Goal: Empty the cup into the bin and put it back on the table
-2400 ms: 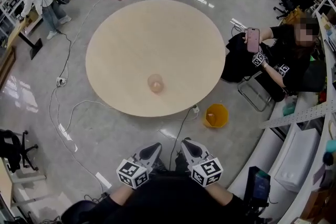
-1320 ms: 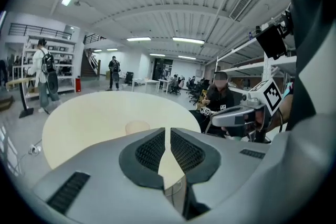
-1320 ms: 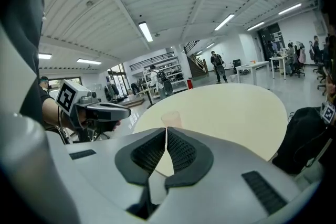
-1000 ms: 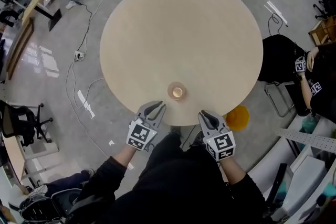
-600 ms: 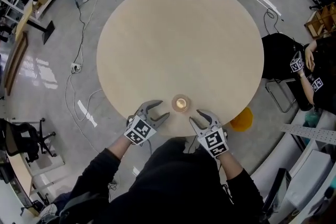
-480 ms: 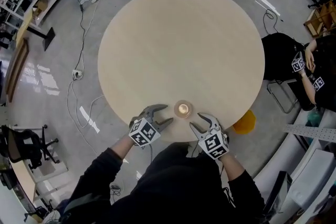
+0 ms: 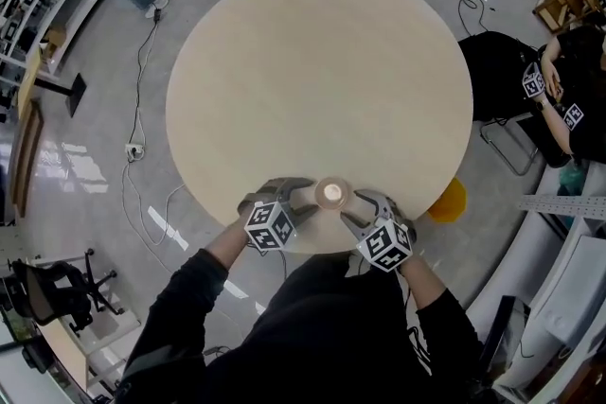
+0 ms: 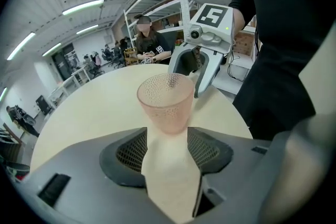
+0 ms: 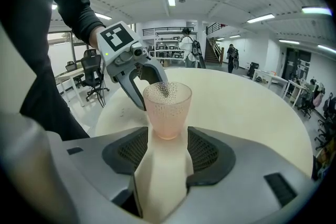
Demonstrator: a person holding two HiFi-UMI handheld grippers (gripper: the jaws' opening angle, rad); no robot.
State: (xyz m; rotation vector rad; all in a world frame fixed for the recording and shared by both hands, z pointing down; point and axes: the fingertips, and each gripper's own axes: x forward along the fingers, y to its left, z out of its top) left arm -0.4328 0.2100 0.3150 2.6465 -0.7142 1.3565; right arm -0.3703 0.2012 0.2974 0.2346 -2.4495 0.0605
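Observation:
A pink dimpled cup (image 7: 331, 193) stands upright near the front edge of the round beige table (image 7: 322, 71). Something small and pale lies inside it. My left gripper (image 7: 305, 202) is just left of the cup and my right gripper (image 7: 356, 208) just right of it, both pointing inward at it. Both pairs of jaws have just been opening and stand wide. In the left gripper view the cup (image 8: 166, 102) sits at the mouth of the left gripper (image 8: 167, 136), with the pads off it. The right gripper view shows the cup (image 9: 167, 110) likewise before the right gripper (image 9: 168, 136).
An orange bin (image 7: 449, 201) stands on the floor by the table's right front edge, partly hidden under it. A seated person (image 7: 568, 99) is at the far right. Cables (image 7: 142, 156) trail over the floor at the left, and an office chair (image 7: 57, 289) stands at the lower left.
Both grippers came forward and down to the table's front edge and now flank the cup. Their jaws went from shut to wide open. The left gripper has rolled.

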